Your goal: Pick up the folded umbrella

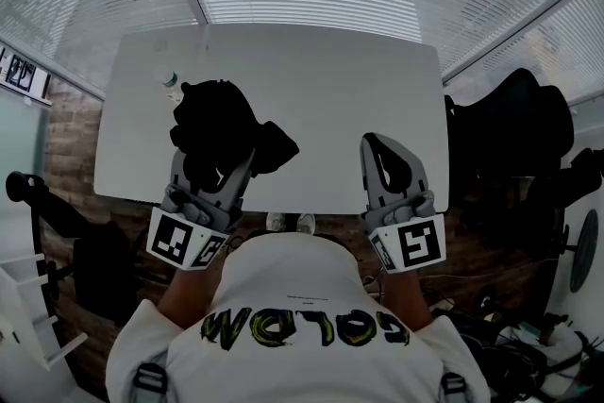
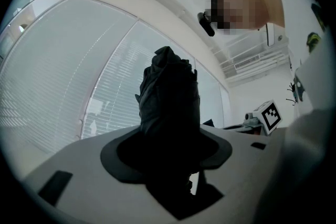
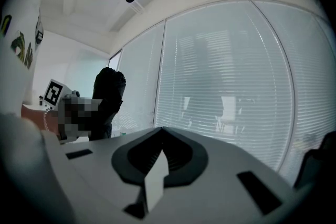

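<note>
**Head view: umbrella's in the grip, but I wouldn't trust that hold yet**

Head view shows the left gripper [image 1: 215,167] with its fingers closed round the folded umbrella [image 1: 223,129], a bunched black bundle over the near left part of the desk [image 1: 321,90]. In the left gripper view the fingers [image 2: 131,152] sit partly open around the umbrella's bulk and press on it, and most of the bundle sticks up past them against the window blinds. No desk shows under it there, so I'd guess it's off the surface.

The right gripper [image 1: 377,146] hangs over the desk's near right edge. Its fingers [image 3: 152,152] are together with nothing between them.

What worries me:
- The hold seems to be on loose fabric rather than anything stiff, so the cloth could slide and the umbrella could sag or drop out.
- So much of it stands beyond the fingers that a quick tilt could lever it loose.
- What looks like a small bottle [image 1: 170,82] stands just beyond the umbrella, and a swing that way could knock it over.
</note>
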`<state>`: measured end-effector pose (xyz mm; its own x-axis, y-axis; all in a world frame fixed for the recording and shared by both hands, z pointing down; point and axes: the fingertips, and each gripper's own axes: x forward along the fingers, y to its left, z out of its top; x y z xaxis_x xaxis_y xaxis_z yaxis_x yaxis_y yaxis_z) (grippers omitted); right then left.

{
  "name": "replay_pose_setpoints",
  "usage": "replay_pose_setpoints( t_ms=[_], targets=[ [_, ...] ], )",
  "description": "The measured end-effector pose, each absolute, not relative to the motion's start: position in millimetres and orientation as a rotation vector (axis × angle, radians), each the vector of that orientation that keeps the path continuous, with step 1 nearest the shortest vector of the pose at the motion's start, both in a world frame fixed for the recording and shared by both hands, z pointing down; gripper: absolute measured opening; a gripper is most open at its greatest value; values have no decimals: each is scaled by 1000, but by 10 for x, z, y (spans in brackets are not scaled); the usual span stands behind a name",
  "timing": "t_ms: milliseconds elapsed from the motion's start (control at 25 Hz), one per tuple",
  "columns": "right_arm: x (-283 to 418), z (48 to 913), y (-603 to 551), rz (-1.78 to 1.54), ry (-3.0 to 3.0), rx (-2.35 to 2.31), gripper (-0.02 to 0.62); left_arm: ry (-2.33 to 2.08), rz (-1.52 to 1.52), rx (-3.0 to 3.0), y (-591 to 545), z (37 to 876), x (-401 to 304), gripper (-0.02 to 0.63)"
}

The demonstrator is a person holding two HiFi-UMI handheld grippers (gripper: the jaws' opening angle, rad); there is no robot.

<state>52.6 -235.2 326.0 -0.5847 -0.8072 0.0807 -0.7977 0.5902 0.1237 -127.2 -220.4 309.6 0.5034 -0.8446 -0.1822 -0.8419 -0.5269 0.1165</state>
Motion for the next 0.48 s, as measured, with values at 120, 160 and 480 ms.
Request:
replay_pose_setpoints(
  t_ms=[120, 160, 480],
  targets=[
    [505, 3270, -2357, -107, -2687, 1361, 11, -1521, -334, 2711, -2206, 3108, -1285, 247],
    [497, 3274, -2356, -106, -2687, 1361, 11, -1520, -334, 2712, -2205, 3111, -1288, 247],
    [476, 3280, -2352, -104, -2682, 1360, 11, -1511, -333, 2718, -2206, 3105, -1296, 247]
  ],
)
